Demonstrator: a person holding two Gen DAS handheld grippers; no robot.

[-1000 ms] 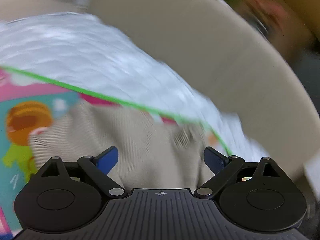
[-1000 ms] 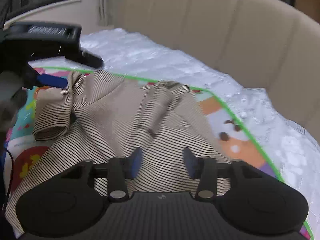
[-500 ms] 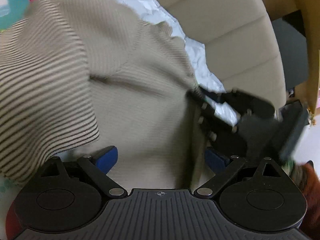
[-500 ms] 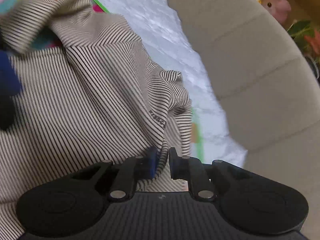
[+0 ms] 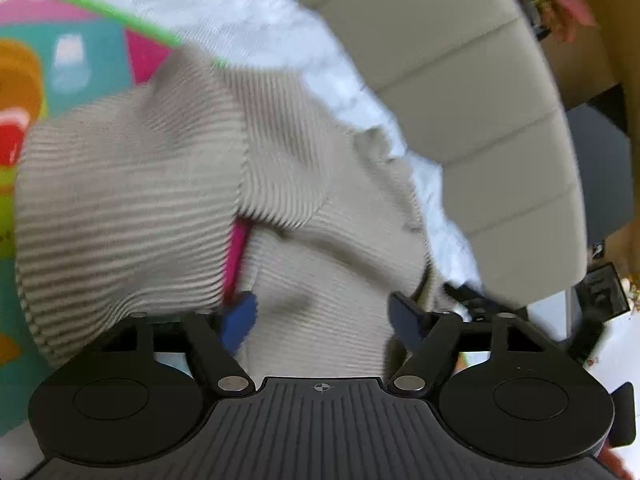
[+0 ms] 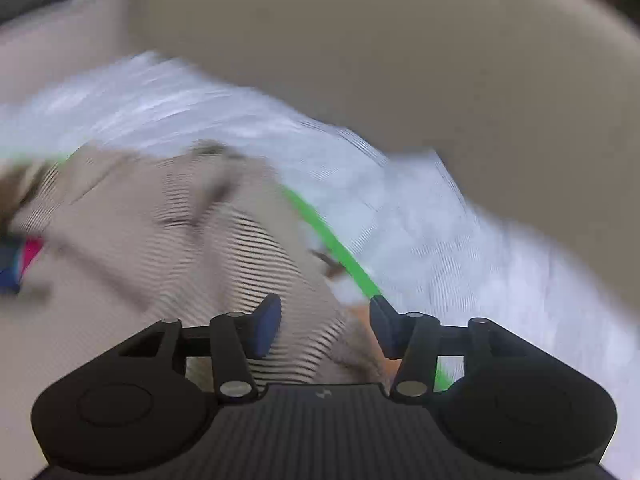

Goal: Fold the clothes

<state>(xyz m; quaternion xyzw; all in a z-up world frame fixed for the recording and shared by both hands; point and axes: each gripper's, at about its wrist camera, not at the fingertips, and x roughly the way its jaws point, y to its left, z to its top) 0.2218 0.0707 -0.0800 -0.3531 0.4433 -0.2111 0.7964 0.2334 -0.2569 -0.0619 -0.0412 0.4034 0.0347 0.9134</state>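
Striped garment (image 5: 304, 216) lies rumpled on the colourful mat (image 5: 76, 68), spilling at 2 o'clock toward the white bedcover (image 5: 256, 12). Left tool (image 5: 322, 318) and right tool (image 6: 325, 326) hover with fingers apart, cloth between them ungripped, apparently placed for a fresh hold.

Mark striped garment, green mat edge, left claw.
striped garment (image 5: 132, 216), left wrist view, folded sleeve.
green mat edge (image 6: 332, 240), right wrist view, border strip.
left claw (image 5: 322, 316), left wrist view, midway between tips, open.
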